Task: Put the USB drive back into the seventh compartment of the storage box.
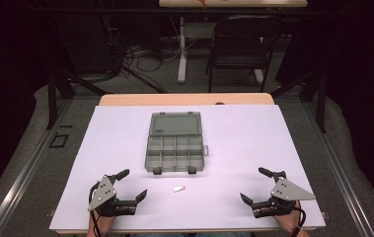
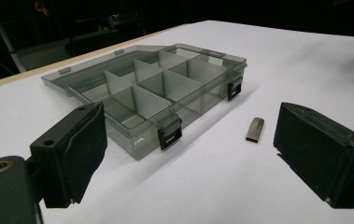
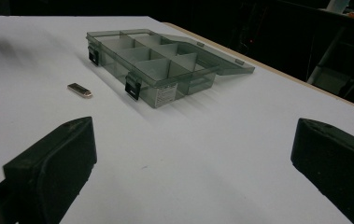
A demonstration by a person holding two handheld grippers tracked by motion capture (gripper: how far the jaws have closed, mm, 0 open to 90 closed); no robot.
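Lying flat at six o'clock of the open compartment box (image 1: 174,143), the small metal USB stick (image 1: 178,188) could skid from either empty, spread-jawed gripper, left gripper (image 1: 123,187) or right gripper (image 1: 254,185).

1. A white surface (image 1: 253,133) with a wooden far edge stands on grey carpeted floor (image 1: 21,143).
2. Beyond it, a dark folding chair (image 1: 241,47) stands beside a white table leg (image 1: 182,49).
3. Black cables (image 1: 135,57) tangle on the floor.
4. The room's edges lie in darkness.
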